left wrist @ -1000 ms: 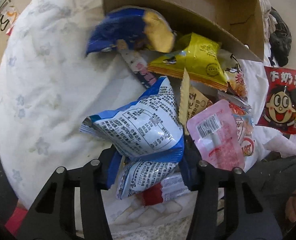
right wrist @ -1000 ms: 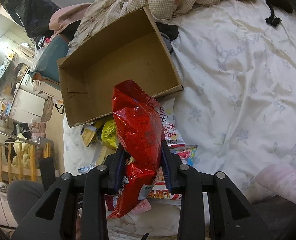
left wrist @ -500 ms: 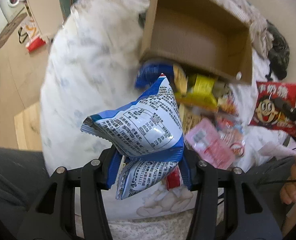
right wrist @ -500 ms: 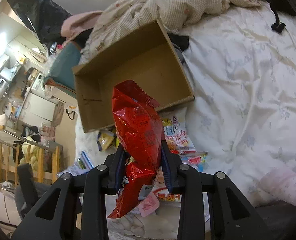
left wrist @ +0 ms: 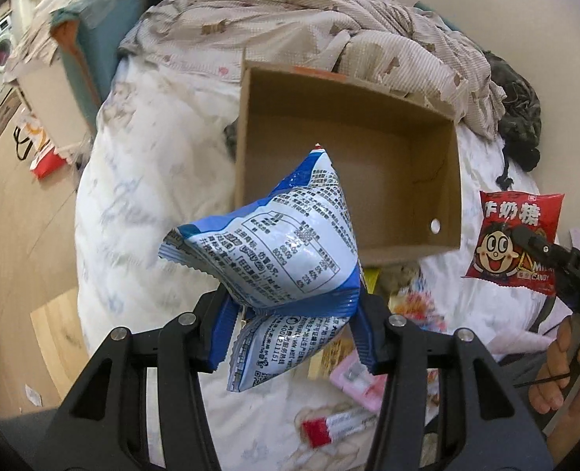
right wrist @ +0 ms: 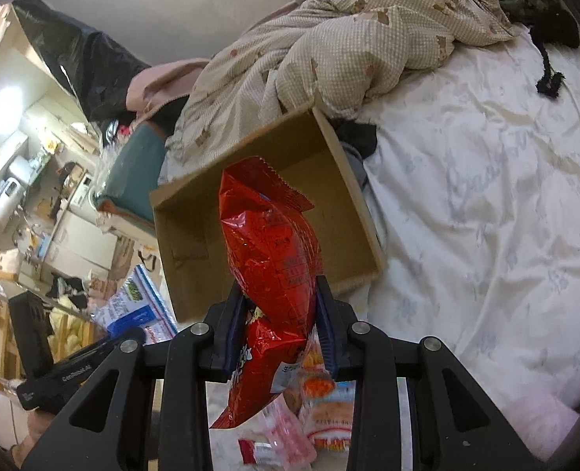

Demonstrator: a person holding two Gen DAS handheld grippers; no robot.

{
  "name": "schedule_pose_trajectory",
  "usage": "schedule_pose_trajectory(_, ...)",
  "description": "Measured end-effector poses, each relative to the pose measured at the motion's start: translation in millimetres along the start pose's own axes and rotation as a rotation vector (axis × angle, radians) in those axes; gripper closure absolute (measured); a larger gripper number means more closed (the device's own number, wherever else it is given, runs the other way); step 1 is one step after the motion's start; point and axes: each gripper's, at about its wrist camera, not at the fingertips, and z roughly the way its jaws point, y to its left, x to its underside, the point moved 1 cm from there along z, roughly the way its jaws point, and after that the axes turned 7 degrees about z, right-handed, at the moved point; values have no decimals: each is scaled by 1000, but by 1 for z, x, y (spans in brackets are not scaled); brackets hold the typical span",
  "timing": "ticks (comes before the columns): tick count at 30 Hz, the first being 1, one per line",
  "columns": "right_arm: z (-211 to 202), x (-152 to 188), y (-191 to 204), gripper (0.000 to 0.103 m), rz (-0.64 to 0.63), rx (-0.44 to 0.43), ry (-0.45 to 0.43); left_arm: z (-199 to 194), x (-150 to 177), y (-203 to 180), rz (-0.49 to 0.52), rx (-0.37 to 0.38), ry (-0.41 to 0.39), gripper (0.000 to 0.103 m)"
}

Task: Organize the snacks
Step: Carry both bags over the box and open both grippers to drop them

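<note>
My left gripper is shut on a blue and white snack bag, held in the air in front of the empty cardboard box. My right gripper is shut on a red snack bag, held above the near edge of the same box. The red bag also shows in the left wrist view at the right, level with the box's right wall. The blue bag shows in the right wrist view at the lower left. Several loose snack packets lie on the bed below the box.
The box sits on a white flowered bedsheet. A rumpled checked quilt lies behind the box. Dark clothing lies at the bed's far right. A teal headboard and a cluttered floor are to the left.
Both grippers have risen with their bags and moved toward the box. The box now shows lower in both views, with its empty inside visible. The snack pile has dropped to the bottom.
</note>
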Motion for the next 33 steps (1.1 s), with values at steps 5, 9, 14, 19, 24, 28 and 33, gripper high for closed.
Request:
schedule_pose_trajectory(5, 9, -16, 8, 69, -19, -9, -17, 13, -28, -9, 43, -10, -16, 56)
schedule_pose_trajectory(9, 30, -29, 15, 69, -45, 11, -8, 29, -47, -14, 70, -41, -29, 56)
schedule_pose_trajectory(14, 62, -42, 19, 69, -79, 26, 26, 51, -56, -22, 126, -74, -55, 56)
schedule_pose_trajectory(19, 91, -46, 22, 69, -92, 13, 65, 69, -56, -24, 148, -68, -68, 56)
schedule_pose_trajectory(24, 115, -44, 27, 69, -117, -9, 100, 80, -58, -16, 112, -55, -48, 55)
schedule_pose_trajectory(28, 128, -43, 28, 68, -101, -23, 130, 85, -58, -8, 64, -21, -26, 55)
schedule_pose_trajectory(33, 135, -39, 34, 67, -118, -26, 147, 87, -56, -6, 53, -24, -18, 55)
